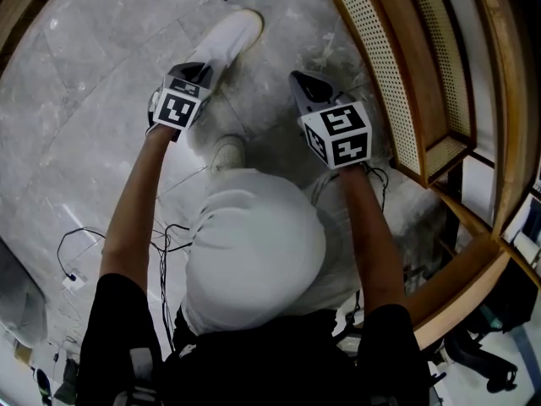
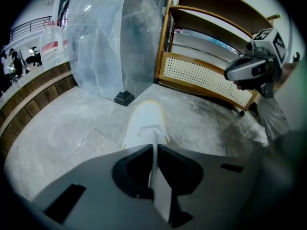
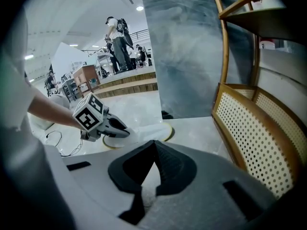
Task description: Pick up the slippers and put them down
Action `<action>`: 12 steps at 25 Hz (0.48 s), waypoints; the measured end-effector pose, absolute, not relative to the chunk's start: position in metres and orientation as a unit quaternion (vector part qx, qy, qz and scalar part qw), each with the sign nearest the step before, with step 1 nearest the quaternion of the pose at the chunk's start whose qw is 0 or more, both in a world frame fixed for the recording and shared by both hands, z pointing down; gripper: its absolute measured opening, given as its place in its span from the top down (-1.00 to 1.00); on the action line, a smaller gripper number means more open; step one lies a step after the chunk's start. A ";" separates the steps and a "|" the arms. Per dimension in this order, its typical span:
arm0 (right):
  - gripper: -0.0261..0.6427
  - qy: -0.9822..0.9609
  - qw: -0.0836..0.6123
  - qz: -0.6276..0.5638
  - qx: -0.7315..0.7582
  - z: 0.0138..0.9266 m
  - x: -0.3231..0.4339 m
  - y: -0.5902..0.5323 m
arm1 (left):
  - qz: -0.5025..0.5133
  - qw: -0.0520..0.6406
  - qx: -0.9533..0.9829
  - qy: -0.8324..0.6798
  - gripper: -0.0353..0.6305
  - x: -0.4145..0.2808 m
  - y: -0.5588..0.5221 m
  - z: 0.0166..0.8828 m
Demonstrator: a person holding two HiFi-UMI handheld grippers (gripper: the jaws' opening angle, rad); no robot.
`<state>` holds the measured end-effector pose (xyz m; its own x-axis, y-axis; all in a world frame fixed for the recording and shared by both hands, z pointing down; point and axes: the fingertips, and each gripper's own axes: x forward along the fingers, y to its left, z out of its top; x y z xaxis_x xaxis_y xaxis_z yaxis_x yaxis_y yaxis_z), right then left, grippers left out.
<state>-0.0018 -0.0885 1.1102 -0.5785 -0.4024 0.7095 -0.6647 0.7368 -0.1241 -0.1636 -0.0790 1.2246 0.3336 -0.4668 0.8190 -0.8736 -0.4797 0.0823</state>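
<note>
A white slipper (image 1: 235, 34) with a yellowish sole rim lies toe-away on the marble floor, its toe end low to the tiles. My left gripper (image 1: 205, 74) is shut on its near edge. In the left gripper view the thin white edge runs between the jaws of the left gripper (image 2: 154, 146), and the slipper (image 2: 145, 121) stretches ahead. My right gripper (image 1: 298, 79) hovers to the right of it, shut with nothing in it. In the right gripper view the right gripper (image 3: 154, 143) has its tips together, and the left gripper (image 3: 117, 130) and the slipper (image 3: 152, 131) show beyond.
A wooden shelf rack with a cane panel (image 1: 382, 66) stands at the right. A plastic-wrapped column (image 2: 103, 42) on a black foot (image 2: 124, 98) rises ahead. Cables (image 1: 80, 256) trail on the floor at the left. The person's white shoes (image 1: 228, 152) are below the grippers.
</note>
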 end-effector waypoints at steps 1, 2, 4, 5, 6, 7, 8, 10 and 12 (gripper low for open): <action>0.93 -0.867 0.342 0.193 0.308 1.110 -0.001 -0.088 | 0.380 0.268 0.770 -0.436 0.85 -0.164 -0.079 1.226; 0.93 -0.866 0.343 0.193 0.308 1.111 0.001 -0.087 | 0.380 0.269 0.769 -0.439 0.85 -0.164 -0.078 1.226; 0.93 -0.865 0.346 0.194 0.308 1.113 0.003 -0.085 | 0.377 0.272 0.767 -0.442 0.85 -0.164 -0.078 1.228; 0.93 -0.864 0.348 0.194 0.307 1.114 0.004 -0.084 | 0.375 0.273 0.767 -0.443 0.85 -0.164 -0.077 1.228; 0.93 -0.864 0.349 0.195 0.307 1.114 0.005 -0.084 | 0.373 0.274 0.767 -0.445 0.85 -0.163 -0.077 1.228; 0.93 -0.863 0.351 0.194 0.307 1.115 0.006 -0.083 | 0.370 0.275 0.766 -0.448 0.85 -0.163 -0.077 1.227; 0.93 -0.863 0.352 0.194 0.306 1.115 0.006 -0.083 | 0.367 0.277 0.766 -0.449 0.85 -0.163 -0.076 1.226; 0.93 -0.863 0.353 0.192 0.305 1.115 0.006 -0.082 | 0.364 0.280 0.766 -0.450 0.85 -0.163 -0.075 1.224; 0.93 -0.864 0.352 0.192 0.305 1.115 0.005 -0.082 | 0.361 0.277 0.767 -0.452 0.84 -0.163 -0.076 1.223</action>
<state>0.0046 -0.0818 1.1151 -0.5653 -0.3920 0.7257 -0.6628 0.7396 -0.1168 -0.1630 -0.0765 1.2227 0.3313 -0.4939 0.8040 -0.8934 -0.4383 0.0989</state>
